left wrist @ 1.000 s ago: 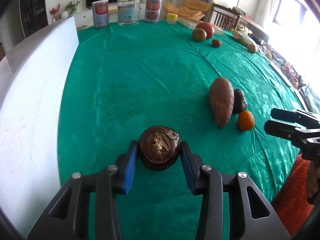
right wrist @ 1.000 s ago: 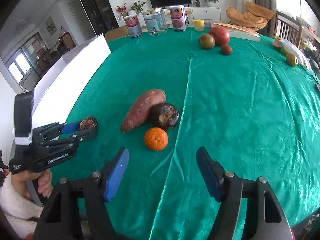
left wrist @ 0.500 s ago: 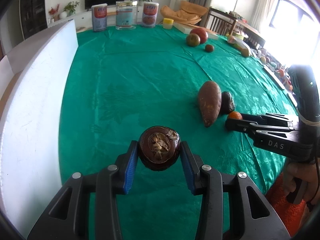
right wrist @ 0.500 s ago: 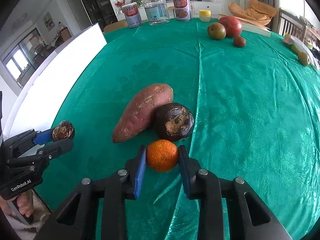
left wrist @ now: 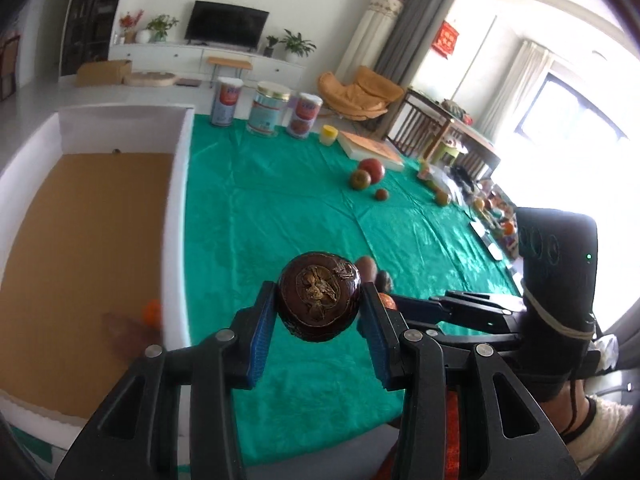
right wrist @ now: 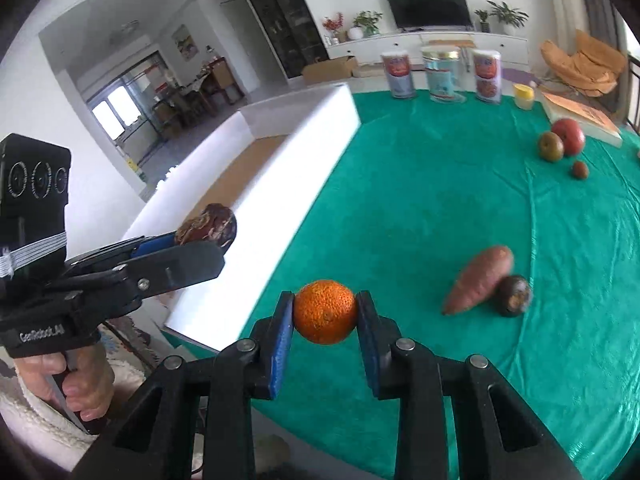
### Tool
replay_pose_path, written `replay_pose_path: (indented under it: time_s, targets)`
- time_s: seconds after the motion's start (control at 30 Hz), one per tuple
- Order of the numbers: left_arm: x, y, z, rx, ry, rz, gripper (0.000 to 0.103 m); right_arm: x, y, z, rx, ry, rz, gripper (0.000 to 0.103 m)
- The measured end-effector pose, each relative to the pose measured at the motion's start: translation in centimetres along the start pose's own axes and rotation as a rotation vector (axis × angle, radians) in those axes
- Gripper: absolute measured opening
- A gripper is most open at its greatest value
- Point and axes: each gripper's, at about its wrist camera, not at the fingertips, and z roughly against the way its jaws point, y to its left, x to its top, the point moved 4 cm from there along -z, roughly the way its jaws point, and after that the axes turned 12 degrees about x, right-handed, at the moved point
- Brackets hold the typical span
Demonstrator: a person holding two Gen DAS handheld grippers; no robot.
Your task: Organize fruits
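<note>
Nearest, in the left wrist view: left gripper [left wrist: 319, 322] clenched on a dark fruit [left wrist: 319, 296], round, glossy maroon-brown, with a dry, crinkled tan patch facing the camera; blue pads pressed against both its sides, held up above the green tablecloth [left wrist: 280, 216]

In the right wrist view: right gripper [right wrist: 325, 326] grasping a small orange [right wrist: 325, 312], bright, round, pebbled skin, clamped between blue pads and lifted clear of the cloth

To the left of both grippers, a white box [left wrist: 178, 184] with a brown cardboard floor, open at the top; inside it, blurred, another small orange fruit [left wrist: 152, 313] beside a reddish-brown shape too smeared to name

Farther out on the cloth, a long reddish sweet potato [right wrist: 478, 278] lying touching a second dark round fruit [right wrist: 514, 295] with a pale scuffed patch

Beyond, near the far edge: a red apple [right wrist: 568, 136] just beside a green-brown apple [right wrist: 551, 146], and a small brown fruit [right wrist: 580, 169] near them

At the far edge, three tall tins [right wrist: 442, 74] in a row, a small yellow-lidded jar [right wrist: 524, 95] and a flat book [right wrist: 580, 114]
</note>
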Motion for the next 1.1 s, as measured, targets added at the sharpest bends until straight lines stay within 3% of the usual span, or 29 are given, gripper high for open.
replay_pose_path:
  time_s: [0.1, 0.23, 0.33, 0.43, 0.53, 0.6, 0.77, 0.93, 1.03, 1.1]
  targets:
    - [1.1, 5.7, 1.0, 0.146, -0.031, 0.081, 0.043, 2.0, 4.8, -3.4, 0.091, 0.043, 0.086, 0.031]
    - [0.4, 13.2, 0.0, 0.353, -0.001, 0.181, 0.043, 2.4, 9.5, -8.8, 0.186, 0.145, 0.162, 0.031]
    - [-1.1, 16.6, -0.9, 0.458, 0.035, 0.215, 0.043, 1.7, 10.9, -12.5, 0.180, 0.210, 0.190, 0.031]
    - [-2.2, 18.2, -1.3, 0.508, 0.057, 0.234, 0.043, 1.0, 11.0, -15.0, 0.164, 0.250, 0.166, 0.032]
    - [-2.5, 18.5, -1.1, 0.538, 0.042, 0.231, 0.058, 1.3, 10.5, -15.4, 0.170, 0.236, 0.133, 0.045]
    - [-2.3, 17.8, -0.9, 0.553, 0.011, 0.213, 0.072, 1.7, 9.9, -13.9, 0.181, 0.185, 0.115, 0.064]
    - [-0.5, 14.4, -0.7, 0.491, -0.053, 0.167, 0.078, 2.2, 7.1, -7.7, 0.125, 0.039, 0.095, 0.074]
    - [0.1, 6.7, -1.9, 0.313, -0.073, 0.056, 0.082, -0.4, 3.1, 0.4, -0.007, -0.069, 0.041, 0.082]
    - [0.0, 0.9, -2.9, 0.191, -0.060, -0.044, 0.082, -3.4, 0.3, 6.7, -0.156, -0.088, 0.013, 0.087]
    - [-0.4, -2.6, -3.5, 0.114, -0.046, -0.093, 0.082, -5.4, -1.8, 11.5, -0.327, -0.056, 0.020, 0.088]
